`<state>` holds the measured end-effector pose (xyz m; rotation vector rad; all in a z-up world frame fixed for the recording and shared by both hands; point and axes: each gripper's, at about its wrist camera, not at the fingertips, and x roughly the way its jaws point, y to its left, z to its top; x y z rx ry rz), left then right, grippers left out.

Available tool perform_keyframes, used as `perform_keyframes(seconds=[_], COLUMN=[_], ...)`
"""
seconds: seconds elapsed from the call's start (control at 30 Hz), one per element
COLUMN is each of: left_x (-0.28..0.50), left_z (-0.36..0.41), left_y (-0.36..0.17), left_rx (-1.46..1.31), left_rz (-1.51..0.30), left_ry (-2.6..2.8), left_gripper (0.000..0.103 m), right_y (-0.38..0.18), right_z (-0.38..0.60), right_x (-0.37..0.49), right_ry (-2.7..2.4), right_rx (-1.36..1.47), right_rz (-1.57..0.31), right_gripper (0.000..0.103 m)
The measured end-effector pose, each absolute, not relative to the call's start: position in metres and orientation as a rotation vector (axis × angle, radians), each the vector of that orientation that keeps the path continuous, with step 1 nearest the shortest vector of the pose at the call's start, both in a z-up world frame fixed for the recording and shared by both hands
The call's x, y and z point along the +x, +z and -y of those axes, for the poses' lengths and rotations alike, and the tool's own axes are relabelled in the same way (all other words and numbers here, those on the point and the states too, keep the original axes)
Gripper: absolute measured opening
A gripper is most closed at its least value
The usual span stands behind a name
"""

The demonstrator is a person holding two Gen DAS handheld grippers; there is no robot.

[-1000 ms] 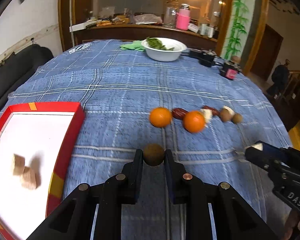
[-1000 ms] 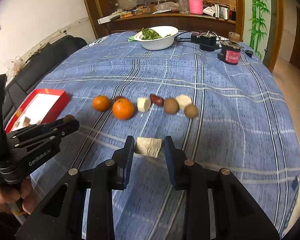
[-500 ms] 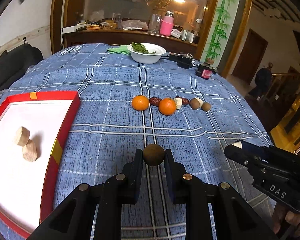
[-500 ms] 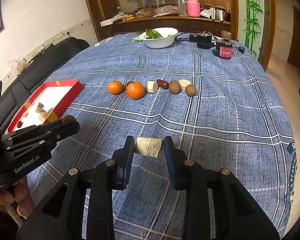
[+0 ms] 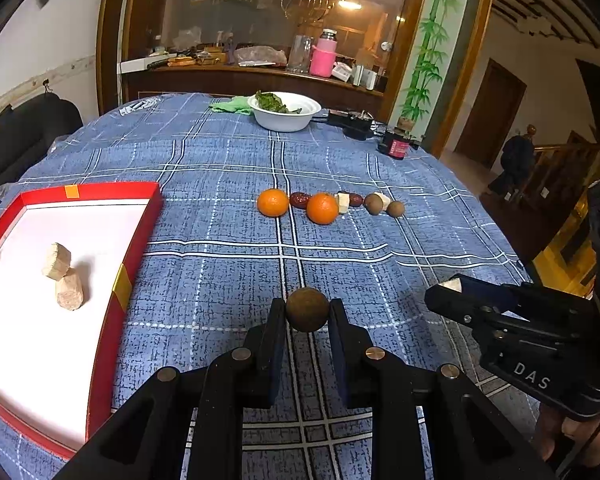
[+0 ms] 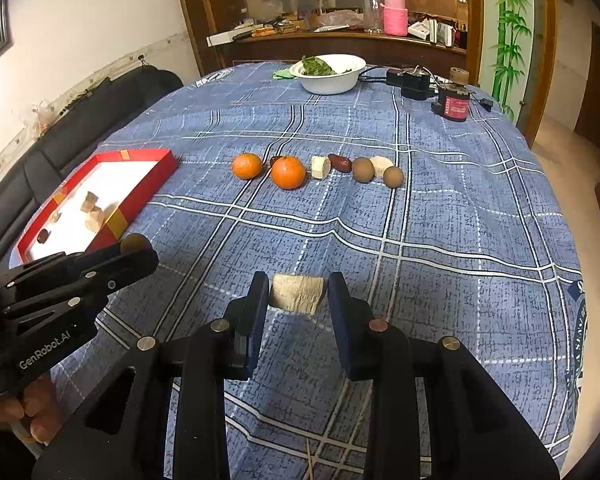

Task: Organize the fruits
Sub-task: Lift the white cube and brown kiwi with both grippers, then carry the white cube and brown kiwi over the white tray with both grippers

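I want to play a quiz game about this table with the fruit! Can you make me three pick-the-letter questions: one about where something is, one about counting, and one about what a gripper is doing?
1. Where is the red tray?
A. Left of the fruit row
B. Behind the white bowl
C. Under the tablecloth

2. How many oranges lie on the blue tablecloth?
A. One
B. Two
C. Four

3. What is the left gripper doing?
A. Standing open with nothing in it
B. Pinching an orange
C. Pinching a round brown fruit

Answers:
1. A, the tray sits at the left edge in both views, with the row to its right.
2. B, one orange and a second orange are in the row.
3. C, the round brown fruit sits pressed between its pads.
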<state>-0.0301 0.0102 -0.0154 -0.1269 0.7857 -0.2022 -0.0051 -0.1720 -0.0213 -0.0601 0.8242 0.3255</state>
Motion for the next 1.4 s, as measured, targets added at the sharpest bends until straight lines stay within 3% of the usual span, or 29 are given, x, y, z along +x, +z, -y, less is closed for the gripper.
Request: perform_keyframes(seconds=[1.4], left_x=[-0.047], left_z=[-0.021], left_y=[-0.008], left_rx=[-0.115], left_rz=[-0.779], left_ry=[-0.154], left_gripper=[0.02], right_y=[-0.018], right_z=[0.147], right_x=[-0.014], right_ry=[0.334], right_rx=[-0.139], right_rz=[-0.844], right_gripper=[0.029])
